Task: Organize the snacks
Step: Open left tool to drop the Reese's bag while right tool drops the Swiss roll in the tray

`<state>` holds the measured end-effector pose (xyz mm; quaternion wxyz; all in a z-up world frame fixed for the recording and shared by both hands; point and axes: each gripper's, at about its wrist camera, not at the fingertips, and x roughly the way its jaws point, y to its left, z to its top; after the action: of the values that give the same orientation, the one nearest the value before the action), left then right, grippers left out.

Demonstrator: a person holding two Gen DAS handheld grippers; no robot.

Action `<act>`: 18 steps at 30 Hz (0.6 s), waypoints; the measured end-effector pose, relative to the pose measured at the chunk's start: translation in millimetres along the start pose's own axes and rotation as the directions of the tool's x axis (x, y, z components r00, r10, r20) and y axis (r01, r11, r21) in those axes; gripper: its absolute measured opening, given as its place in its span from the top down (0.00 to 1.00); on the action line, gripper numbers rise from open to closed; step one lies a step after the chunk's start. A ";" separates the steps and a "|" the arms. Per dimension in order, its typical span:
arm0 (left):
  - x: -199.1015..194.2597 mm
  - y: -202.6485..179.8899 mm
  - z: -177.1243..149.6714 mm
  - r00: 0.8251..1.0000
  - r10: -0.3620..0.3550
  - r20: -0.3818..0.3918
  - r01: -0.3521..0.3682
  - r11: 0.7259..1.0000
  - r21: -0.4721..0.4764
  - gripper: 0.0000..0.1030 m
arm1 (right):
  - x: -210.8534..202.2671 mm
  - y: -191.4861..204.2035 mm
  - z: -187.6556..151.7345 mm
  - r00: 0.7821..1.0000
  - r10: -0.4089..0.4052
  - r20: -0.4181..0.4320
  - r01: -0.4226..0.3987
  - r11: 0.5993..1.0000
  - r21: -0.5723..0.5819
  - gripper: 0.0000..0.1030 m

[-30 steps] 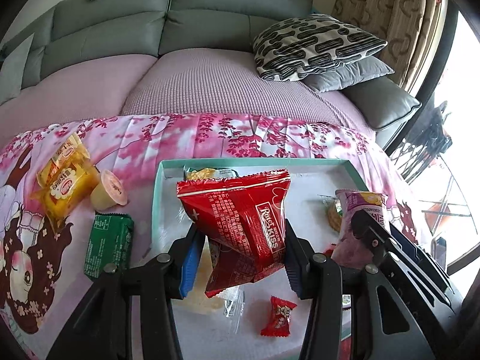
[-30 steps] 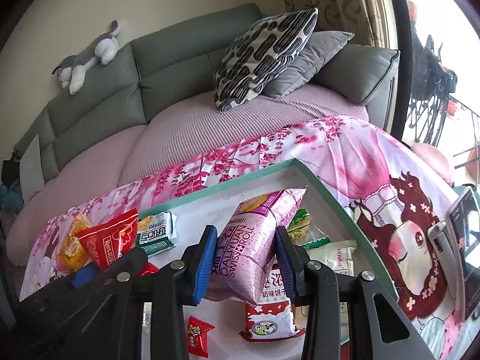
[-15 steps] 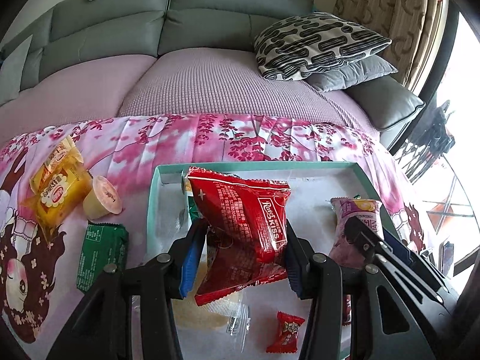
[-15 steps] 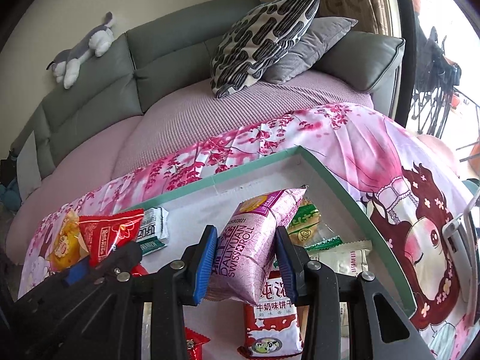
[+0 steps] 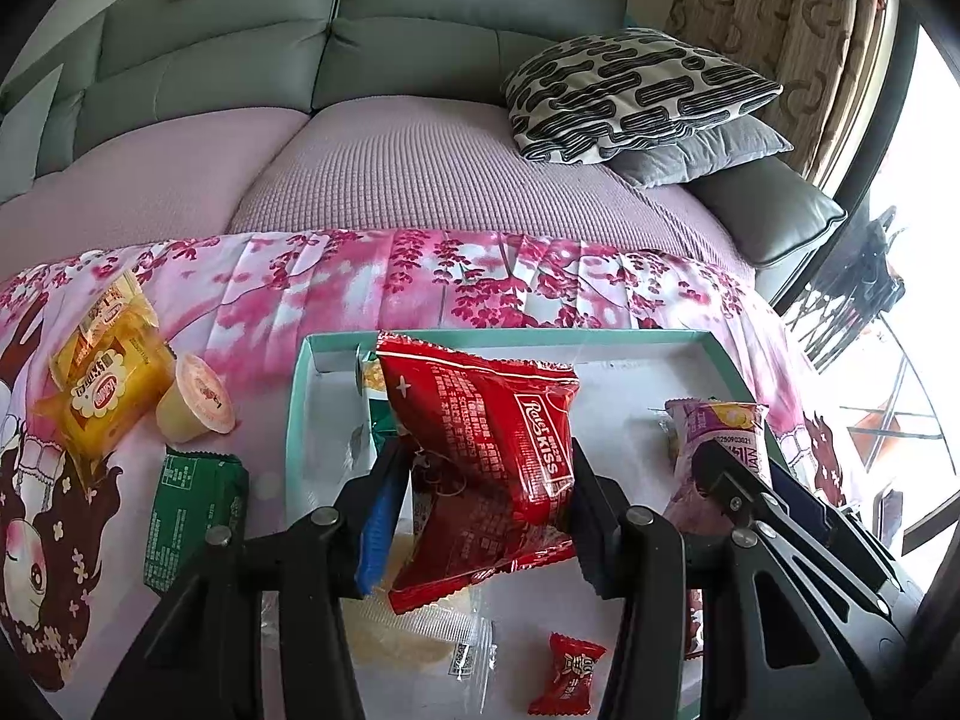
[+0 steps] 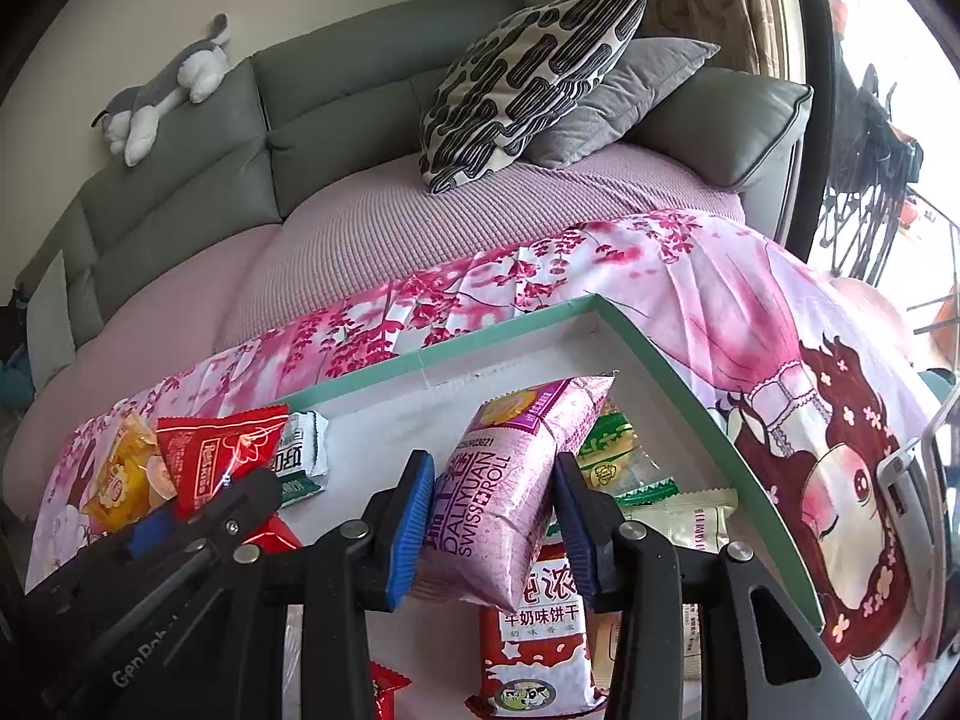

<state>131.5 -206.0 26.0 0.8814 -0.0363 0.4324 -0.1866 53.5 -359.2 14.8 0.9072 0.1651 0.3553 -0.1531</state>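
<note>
Left gripper (image 5: 480, 498) holds a red snack bag (image 5: 486, 456) between its pads, lifted over the teal tray (image 5: 297, 396). Right gripper (image 6: 493, 519) pinches a pink roll pack (image 6: 510, 492), jaws easing open, pads still on it. Green packet (image 5: 195, 516), yellow bag (image 5: 102, 384) and jelly cup (image 5: 195, 408) lie left of the left gripper on the surface (image 5: 360, 294).

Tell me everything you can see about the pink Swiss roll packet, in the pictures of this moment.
The pink Swiss roll packet is a puffy, glossy plastic pillow pack, pink with a purple top band and a yellow round mark, printed "DAIYUAN SWISS ROLL". It looks sealed. It stands tilted, top leaning right, between the blue pads of the right gripper, lifted over the teal-rimmed tray. A red-and-white biscuit packet lies below it.
</note>
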 end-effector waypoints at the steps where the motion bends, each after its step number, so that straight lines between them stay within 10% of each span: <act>1: -0.4 0.6 0.0 1.000 0.003 -0.001 -0.003 1.000 -0.003 0.47 | -0.4 0.1 0.3 1.000 -0.004 0.000 0.004 1.000 -0.002 0.57; 18: -13.0 13.1 4.2 0.995 0.098 0.021 -0.097 0.994 -0.041 0.31 | -12.6 0.7 4.4 1.000 -0.015 0.006 0.015 1.000 -0.011 0.32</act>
<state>131.4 -189.6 35.4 0.8934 -0.0349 0.4273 -0.1343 47.6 -358.3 26.7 0.9080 0.1568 0.3549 -0.1583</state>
